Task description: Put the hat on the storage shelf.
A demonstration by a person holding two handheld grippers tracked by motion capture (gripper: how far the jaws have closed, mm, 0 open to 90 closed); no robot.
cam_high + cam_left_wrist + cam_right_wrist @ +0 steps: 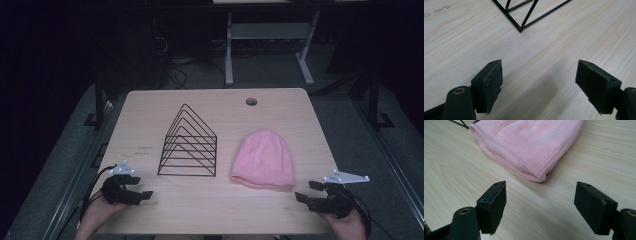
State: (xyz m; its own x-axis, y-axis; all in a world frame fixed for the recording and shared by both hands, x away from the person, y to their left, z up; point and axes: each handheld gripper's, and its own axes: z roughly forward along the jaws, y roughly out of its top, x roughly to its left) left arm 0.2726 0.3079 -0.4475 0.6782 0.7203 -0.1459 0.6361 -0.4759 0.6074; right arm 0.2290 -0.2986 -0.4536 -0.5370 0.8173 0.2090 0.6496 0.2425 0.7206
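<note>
Here the work in hand looks like picking up the pink ribbed knit hat, which lies flat on the light wooden counter, right of the black wire rack with triangular dividers and apart from it. The right gripper rests near the front right corner of the counter with its 2 fingers spread wide and holding nothing; in the right gripper view the folded brim corner of the hat is just ahead of them. To do this step well, I think the right gripper should go forward and low, so that 1 finger slides under the brim edge and the other comes over it, and then close on the doubled fabric, because the soft knit can fold away if pushed. The left gripper is near the front left of the counter, its fingers also spread and empty, with the rack corner ahead. Open room is good between the hat and the front edge, but the right edge of the counter is near the right hand, and the rack stands close on the hat's left side.
</note>
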